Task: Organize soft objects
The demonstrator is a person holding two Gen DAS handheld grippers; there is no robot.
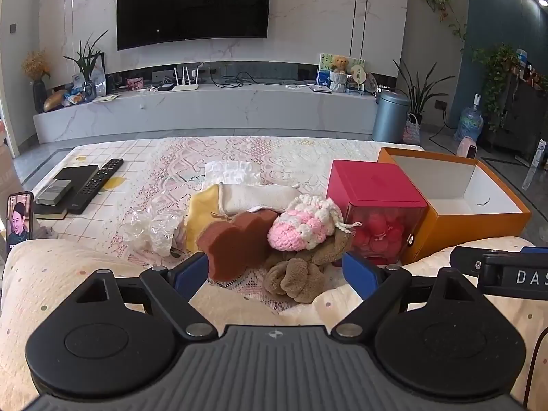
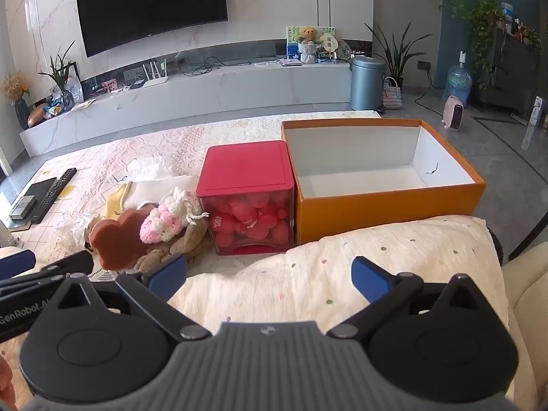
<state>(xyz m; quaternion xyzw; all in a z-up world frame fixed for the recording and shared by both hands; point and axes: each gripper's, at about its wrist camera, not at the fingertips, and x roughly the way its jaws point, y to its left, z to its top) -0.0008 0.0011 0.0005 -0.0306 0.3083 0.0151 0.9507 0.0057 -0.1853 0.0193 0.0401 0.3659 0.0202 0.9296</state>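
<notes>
A heap of soft things lies on the lace tablecloth (image 1: 239, 150): a brown flower-shaped sponge (image 1: 236, 243), a pink-and-white crocheted pouch (image 1: 301, 226), a tan plush piece (image 1: 294, 277), a white cloth (image 1: 257, 195), a yellow cloth (image 1: 202, 212) and crumpled clear plastic (image 1: 150, 226). My left gripper (image 1: 275, 272) is open just short of the sponge and plush, nothing between its blue pads. My right gripper (image 2: 269, 277) is open over a dotted cream cushion (image 2: 342, 267), near the orange box (image 2: 383, 202), whose white inside is bare. The sponge (image 2: 118, 239) and pouch (image 2: 164, 222) sit to its left.
A red-lidded clear cube (image 1: 373, 205) full of pink balls stands between the heap and the orange box (image 1: 472, 219). A remote (image 1: 97, 185), dark flat boxes (image 1: 65, 185) and a phone (image 1: 19, 221) lie at the left. Behind are a TV wall, a bin and plants.
</notes>
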